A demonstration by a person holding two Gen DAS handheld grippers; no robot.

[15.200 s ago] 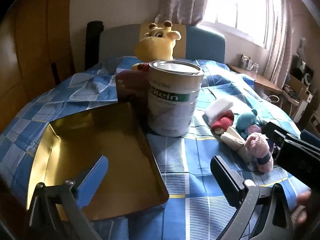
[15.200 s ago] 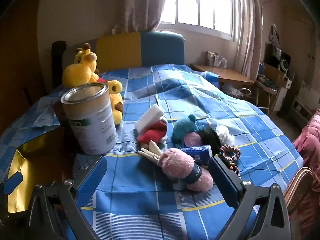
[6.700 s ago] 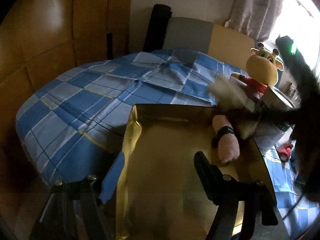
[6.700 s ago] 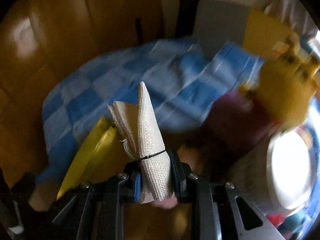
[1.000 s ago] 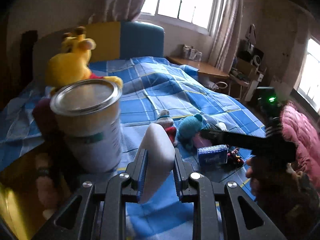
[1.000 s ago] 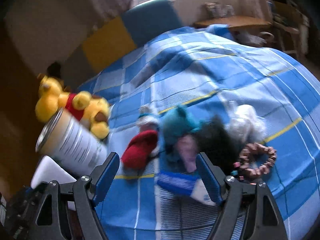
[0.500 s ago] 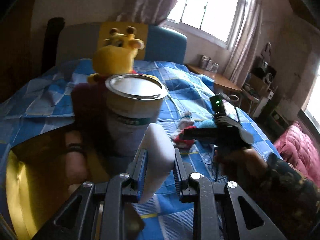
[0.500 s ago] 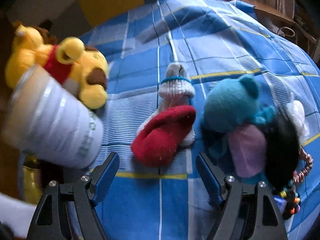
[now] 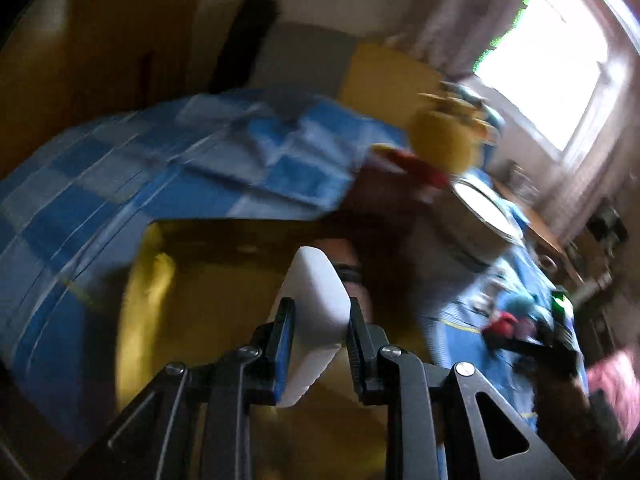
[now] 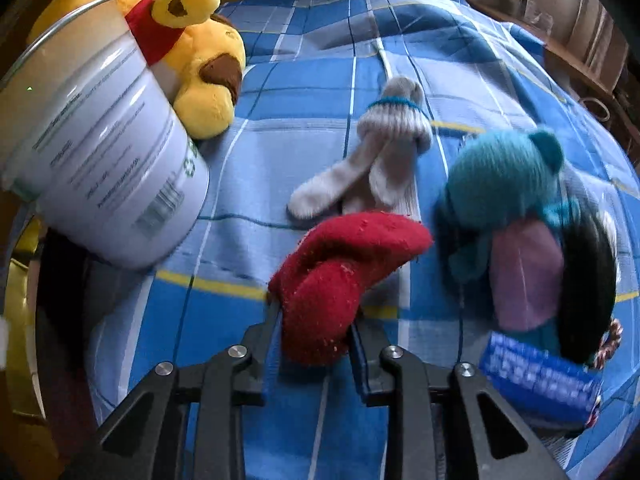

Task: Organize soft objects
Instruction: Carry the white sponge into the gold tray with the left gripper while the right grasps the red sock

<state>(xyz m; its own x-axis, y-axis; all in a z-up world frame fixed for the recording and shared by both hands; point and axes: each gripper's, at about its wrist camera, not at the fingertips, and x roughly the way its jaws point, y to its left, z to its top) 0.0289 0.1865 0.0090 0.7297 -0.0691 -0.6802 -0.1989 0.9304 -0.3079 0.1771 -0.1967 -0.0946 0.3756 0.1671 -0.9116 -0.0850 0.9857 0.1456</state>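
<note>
Left tool [image 9: 320,344] clamped tight on a white sponge block [image 9: 314,312], hanging over the gold tray [image 9: 148,280] at 6 o'clock of the blurred left wrist view. Pink plush [image 9: 352,276] just behind the block, inside the tray.

In the right wrist view: white tin can [image 10: 104,168] at 9 o'clock, tilted in the frame, small print and a barcode on its label too fine to read. Yellow plush toy [image 10: 200,60] with red scarf touching the can at 11 o'clock. Right tool [image 10: 314,332] at 6 o'clock, jaws closing, pressing both sides of the red sock [image 10: 340,276] on the blue checked bedspread [image 10: 320,20]. White sock bundle [image 10: 384,152] just beyond. Teal knit toy [image 10: 504,176] at 3 o'clock. Blue packet [image 10: 536,380] at 4 o'clock, lettering blurred, unreadable.
</note>
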